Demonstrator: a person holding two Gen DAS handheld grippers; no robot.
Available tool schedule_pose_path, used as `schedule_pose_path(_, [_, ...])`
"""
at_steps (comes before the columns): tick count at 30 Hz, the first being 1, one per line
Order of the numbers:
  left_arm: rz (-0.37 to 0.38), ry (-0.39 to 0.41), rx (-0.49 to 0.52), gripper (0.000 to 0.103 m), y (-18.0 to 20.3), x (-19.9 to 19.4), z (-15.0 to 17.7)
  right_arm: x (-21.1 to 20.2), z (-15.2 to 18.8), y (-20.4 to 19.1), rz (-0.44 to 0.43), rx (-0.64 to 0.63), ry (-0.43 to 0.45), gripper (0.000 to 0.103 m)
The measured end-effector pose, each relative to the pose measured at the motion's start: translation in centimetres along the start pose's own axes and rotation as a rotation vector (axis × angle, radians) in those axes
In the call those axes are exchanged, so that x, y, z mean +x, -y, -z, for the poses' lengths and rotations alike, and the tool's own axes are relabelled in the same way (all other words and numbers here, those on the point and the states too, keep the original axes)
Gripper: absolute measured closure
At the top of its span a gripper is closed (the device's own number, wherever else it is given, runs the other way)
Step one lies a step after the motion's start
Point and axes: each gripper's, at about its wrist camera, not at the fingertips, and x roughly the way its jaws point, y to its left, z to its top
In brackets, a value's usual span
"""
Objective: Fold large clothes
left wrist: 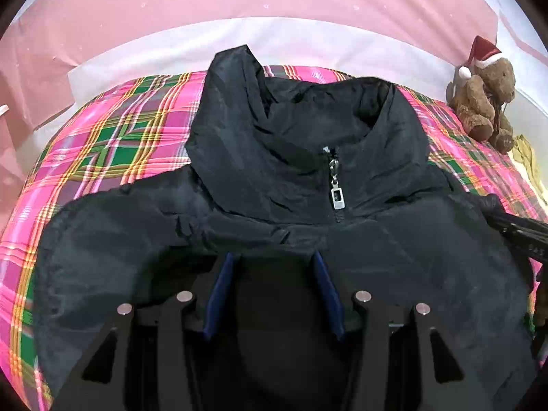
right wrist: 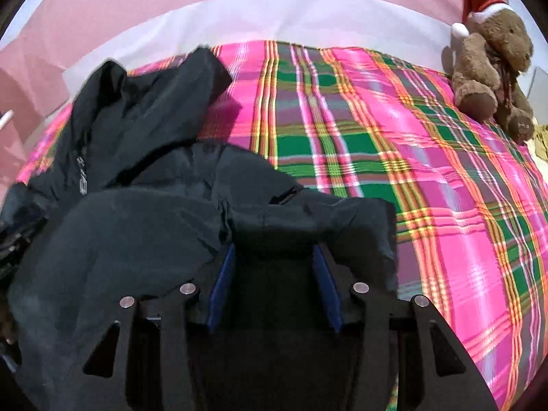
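Note:
A large black padded jacket (left wrist: pixel 308 157) lies on the plaid bed, collar up and away from me, with a silver zipper pull (left wrist: pixel 337 195) at its neck. My left gripper (left wrist: pixel 274 260) hovers over the jacket's chest below the collar, blue pads apart, with dark fabric lying between them. My right gripper (right wrist: pixel 274 253) is at the jacket's (right wrist: pixel 144 212) right side, pads apart, with a fold of the sleeve or hem draped over and between its fingers. The right gripper also shows as a dark shape at the right edge of the left wrist view (left wrist: pixel 520 233).
The bed has a pink, green and yellow plaid cover (right wrist: pixel 394 157). A brown teddy bear with a Santa hat (right wrist: pixel 489 68) sits at the far right corner. A white sheet (left wrist: pixel 171 54) and pink wall lie beyond the jacket.

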Motion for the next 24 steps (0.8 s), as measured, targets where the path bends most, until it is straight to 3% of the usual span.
schedule_pose_path(2, [0.018, 0.002, -0.029, 0.051, -0.4, -1.9, -0.3, -2.4, -0.1, 0.8, -0.014, 0.036, 0.025, 0.056])
schedule_pose_path(6, [0.083, 0.091, -0.01, 0.052, -0.3, -6.6, 1.0, -7.5, 1.3, 2.0, -0.042, 0.059, 0.125, 0.056])
schedule_pose_path(8, [0.103, 0.081, 0.011, 0.051, 0.2, -6.8, 2.1, -8.2, 2.7, 2.1, -0.051, 0.057, 0.123, 0.056])
schedule_pose_path(12, [0.07, -0.015, 0.017, 0.051, 0.2, -2.8, 3.7, -5.5, 5.0, 1.4, -0.025, 0.028, 0.027, 0.056])
schedule_pose_path(18, [0.059, -0.006, 0.02, 0.05, 0.5, -1.9, 3.8, -2.5, 5.6, 1.5, -0.027, 0.044, -0.004, 0.056])
schedule_pose_path(24, [0.063, -0.005, -0.008, 0.051, 0.1, -4.1, 3.5, -4.1, 5.5, 1.6, -0.008, 0.062, 0.005, 0.056])
